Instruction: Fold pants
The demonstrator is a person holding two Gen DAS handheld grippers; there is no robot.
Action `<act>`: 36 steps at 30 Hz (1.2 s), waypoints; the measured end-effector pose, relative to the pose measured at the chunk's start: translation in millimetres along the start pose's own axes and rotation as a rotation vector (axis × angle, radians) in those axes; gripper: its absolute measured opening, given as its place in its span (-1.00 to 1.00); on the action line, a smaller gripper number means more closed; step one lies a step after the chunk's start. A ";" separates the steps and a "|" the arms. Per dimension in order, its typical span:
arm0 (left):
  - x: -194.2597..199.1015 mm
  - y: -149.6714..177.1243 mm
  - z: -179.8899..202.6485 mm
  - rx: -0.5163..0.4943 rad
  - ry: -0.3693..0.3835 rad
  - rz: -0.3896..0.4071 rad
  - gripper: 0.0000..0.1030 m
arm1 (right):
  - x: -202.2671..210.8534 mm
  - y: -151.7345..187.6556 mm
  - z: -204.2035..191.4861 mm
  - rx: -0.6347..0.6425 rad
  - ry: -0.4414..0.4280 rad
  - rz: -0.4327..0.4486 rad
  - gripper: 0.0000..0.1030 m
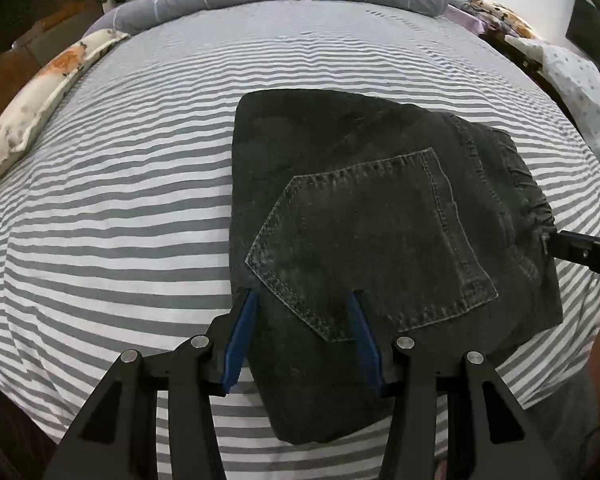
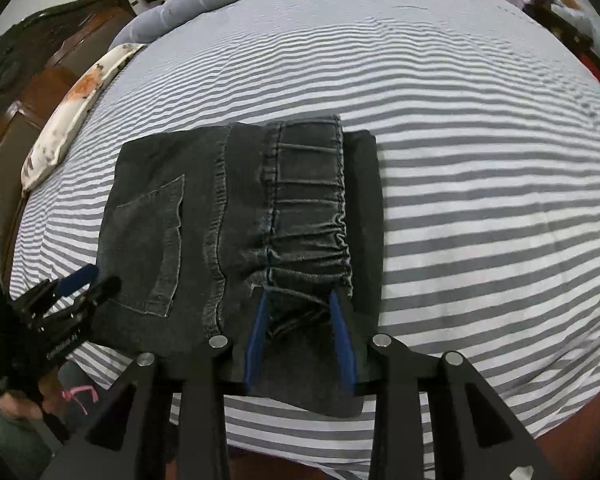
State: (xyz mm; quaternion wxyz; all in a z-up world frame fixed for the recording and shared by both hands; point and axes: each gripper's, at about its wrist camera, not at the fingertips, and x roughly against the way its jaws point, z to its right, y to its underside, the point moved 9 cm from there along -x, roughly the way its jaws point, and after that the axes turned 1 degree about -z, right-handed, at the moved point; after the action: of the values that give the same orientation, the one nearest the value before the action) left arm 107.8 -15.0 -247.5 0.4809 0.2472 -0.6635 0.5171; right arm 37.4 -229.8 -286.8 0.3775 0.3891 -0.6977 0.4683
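Pants: I see the black pants (image 1: pixel 364 216) lying on the striped bed (image 1: pixel 112 216) as a compact stacked rectangle, back pocket (image 1: pixel 372 248) up, waistband (image 2: pixel 308 200) on top.
Left tongs (image 1: pixel 302 298): apart, straddling the 6 o'clock edge.
Right tongs (image 2: pixel 298 300): apart, over the waistband's 6 o'clock end.
Progress: I judge folding nearly done; only squaring and letting go remain.

No readable text anywhere (gripper lettering blurred).
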 end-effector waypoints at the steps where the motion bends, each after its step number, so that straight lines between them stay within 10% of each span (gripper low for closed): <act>1: -1.1 0.1 -0.6 0.002 -0.001 0.000 -0.05 | -2.9 -0.8 1.2 -0.002 -0.001 -0.002 -0.41; 4: -6.5 2.4 -1.4 0.021 0.003 0.003 -0.04 | -12.6 -1.4 12.6 -0.077 -0.020 -0.028 -0.03; 23: 10.7 -10.4 -54.3 0.220 0.186 0.016 -0.04 | -19.3 5.4 38.1 -0.120 -0.133 -0.044 0.21; 36: -14.5 -8.8 -62.1 0.284 0.347 -0.049 -0.04 | -8.0 -22.0 66.7 -0.235 -0.544 -0.002 0.19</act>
State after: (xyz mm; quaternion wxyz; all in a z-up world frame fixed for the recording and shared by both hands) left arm 144.8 37.0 -256.4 0.5607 0.2356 -0.4851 0.6284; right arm 49.6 -297.2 -304.5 0.2193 0.4546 -0.8225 0.2623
